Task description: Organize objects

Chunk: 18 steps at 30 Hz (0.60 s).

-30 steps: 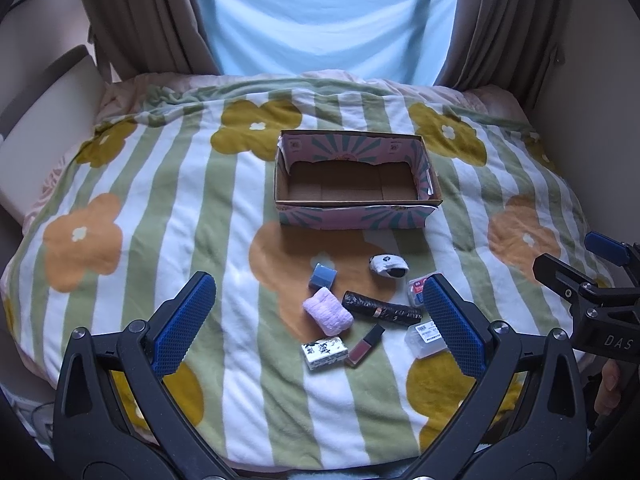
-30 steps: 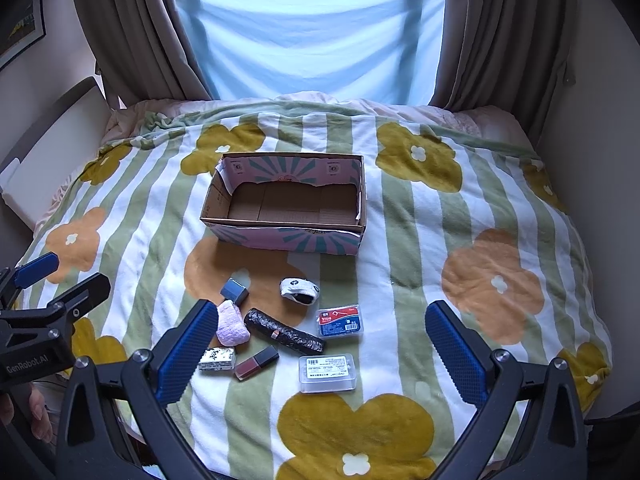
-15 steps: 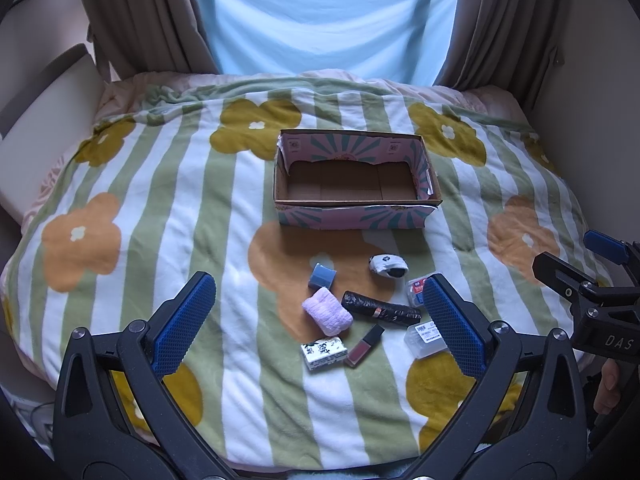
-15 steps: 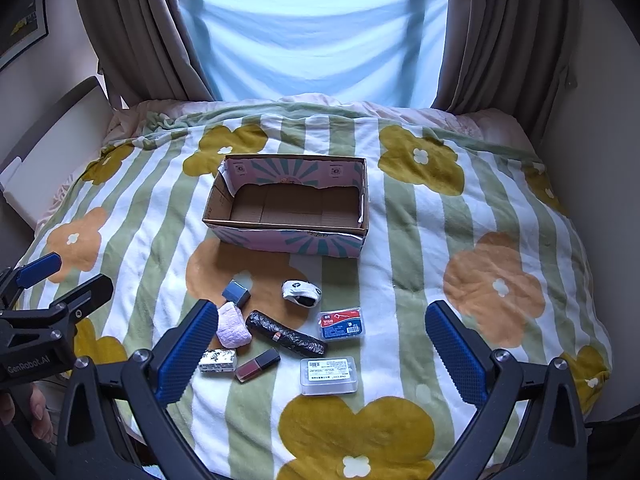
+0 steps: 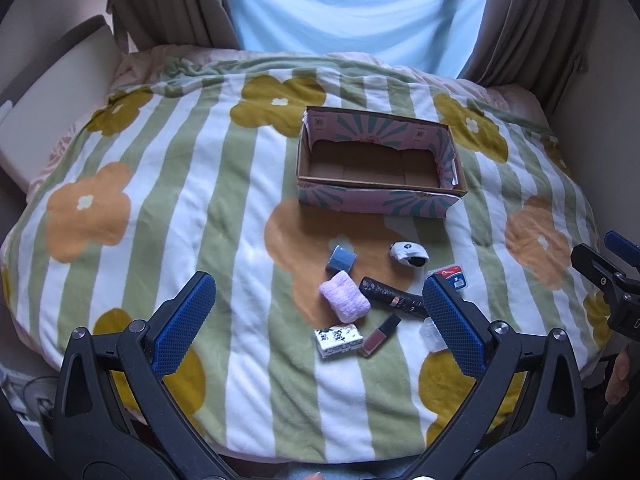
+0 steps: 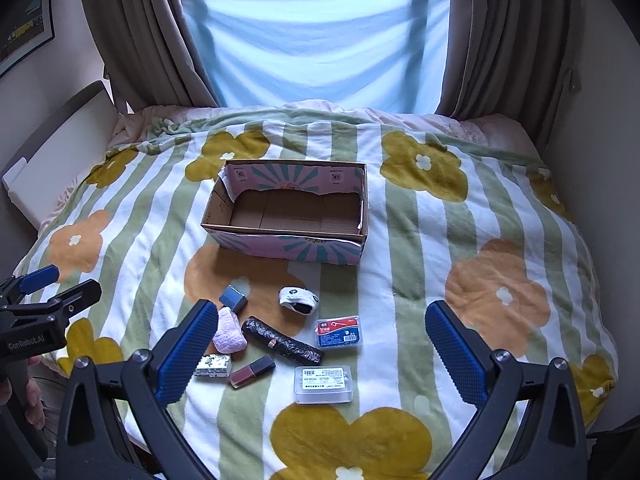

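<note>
An open pink cardboard box (image 5: 374,200) (image 6: 288,246) sits mid-bed with nothing in it. In front of it lie small items: a blue block (image 5: 340,259) (image 6: 233,298), a white-and-black rolled sock (image 5: 409,253) (image 6: 298,300), a pink cloth roll (image 5: 344,297) (image 6: 229,336), a black tube (image 5: 390,300) (image 6: 282,340), a patterned white packet (image 5: 338,338) (image 6: 214,365), a lipstick (image 5: 378,336) (image 6: 252,371), a red-blue floss box (image 6: 339,333) and a clear case (image 6: 323,384). My left gripper (image 5: 320,324) and right gripper (image 6: 320,352) hover open above the near bed edge, holding nothing.
A flowered, striped blanket (image 5: 180,208) covers the bed. Curtains (image 6: 136,40) and a blue sheet (image 6: 316,40) hang behind it. A headboard panel (image 6: 52,160) lies at the left and a wall at the right. A person's hand (image 6: 34,400) holds the left gripper's handle.
Both grippers have drifted slightly; the box and items sit a little lower in the right wrist view. Nothing was taken hold of or moved on the bed.
</note>
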### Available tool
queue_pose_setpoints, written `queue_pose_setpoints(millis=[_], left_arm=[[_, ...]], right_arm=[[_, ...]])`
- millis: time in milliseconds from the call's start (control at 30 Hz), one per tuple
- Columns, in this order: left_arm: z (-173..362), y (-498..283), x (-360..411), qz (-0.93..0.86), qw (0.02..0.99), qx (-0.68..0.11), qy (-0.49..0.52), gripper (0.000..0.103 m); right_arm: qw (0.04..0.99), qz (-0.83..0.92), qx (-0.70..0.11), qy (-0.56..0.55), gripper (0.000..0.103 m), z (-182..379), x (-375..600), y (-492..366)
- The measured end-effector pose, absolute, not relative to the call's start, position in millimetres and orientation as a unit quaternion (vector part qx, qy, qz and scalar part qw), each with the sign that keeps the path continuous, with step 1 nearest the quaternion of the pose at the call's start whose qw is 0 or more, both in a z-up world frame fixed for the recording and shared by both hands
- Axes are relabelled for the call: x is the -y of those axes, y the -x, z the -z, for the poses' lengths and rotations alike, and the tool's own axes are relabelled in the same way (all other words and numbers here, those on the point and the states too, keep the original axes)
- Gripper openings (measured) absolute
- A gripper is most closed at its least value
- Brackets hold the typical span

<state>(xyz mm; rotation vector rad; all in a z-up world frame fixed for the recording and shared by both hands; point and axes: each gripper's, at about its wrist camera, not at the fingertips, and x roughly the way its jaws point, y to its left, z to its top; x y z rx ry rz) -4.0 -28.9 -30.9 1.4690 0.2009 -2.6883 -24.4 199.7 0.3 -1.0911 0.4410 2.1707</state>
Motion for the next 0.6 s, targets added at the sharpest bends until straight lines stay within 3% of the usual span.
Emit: queue_pose_setpoints(millis=[233,600], left_arm=[[92,5,33,0.838,0.044,-0.087,-0.537,0.103],[222,17,-2,0.783,0.034,-0.111,-0.611,0.103]], right_arm=[[0.319,-0.81,-0.194,0.453,0.103,50,-209,23],[0.292,-0.767,-0.233,0.521,0.103,177,-208,19]])
